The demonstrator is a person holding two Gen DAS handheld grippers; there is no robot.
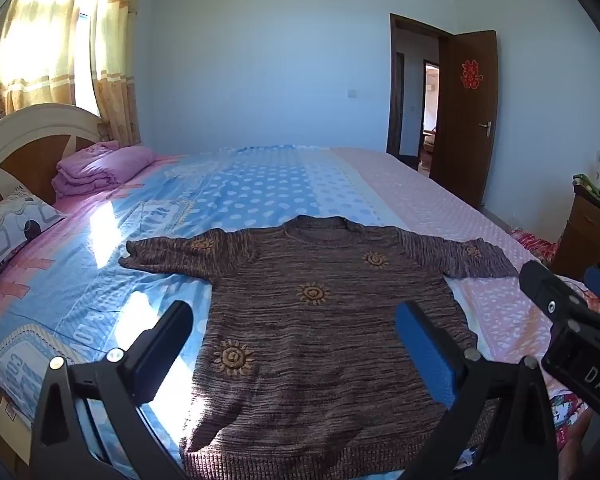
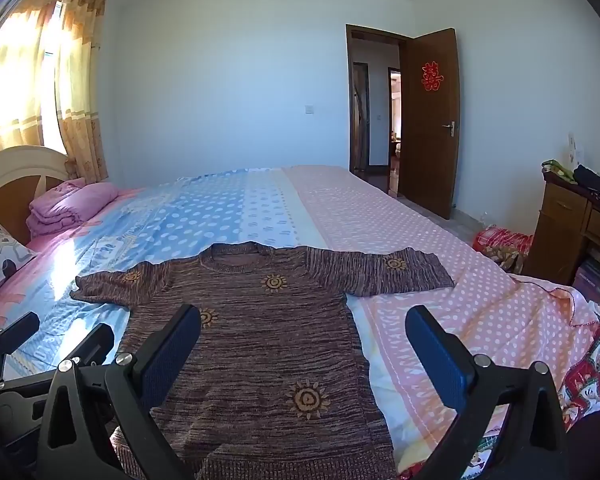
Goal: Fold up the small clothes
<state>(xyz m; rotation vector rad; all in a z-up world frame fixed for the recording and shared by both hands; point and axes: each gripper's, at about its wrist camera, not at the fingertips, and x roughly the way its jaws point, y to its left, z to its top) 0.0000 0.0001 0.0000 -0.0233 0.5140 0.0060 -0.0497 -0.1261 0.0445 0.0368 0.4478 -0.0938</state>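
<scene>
A small brown knit sweater point(image 1: 320, 320) with yellow sun motifs lies flat and face up on the bed, sleeves spread out to both sides, hem nearest me. It also shows in the right wrist view point(image 2: 260, 340). My left gripper point(image 1: 296, 344) is open and empty, hovering above the sweater's lower body. My right gripper point(image 2: 304, 344) is open and empty, above the sweater's lower right part. The right gripper also shows at the right edge of the left wrist view point(image 1: 572, 312). The left gripper shows at the lower left of the right wrist view point(image 2: 56, 340).
The bed sheet point(image 2: 440, 260) is blue dotted on the left, pink dotted on the right. Folded pink bedding point(image 1: 100, 168) and a pillow point(image 1: 12, 220) lie by the headboard point(image 1: 32, 136). A wooden cabinet point(image 2: 572, 232) stands right, near an open door point(image 2: 428, 120).
</scene>
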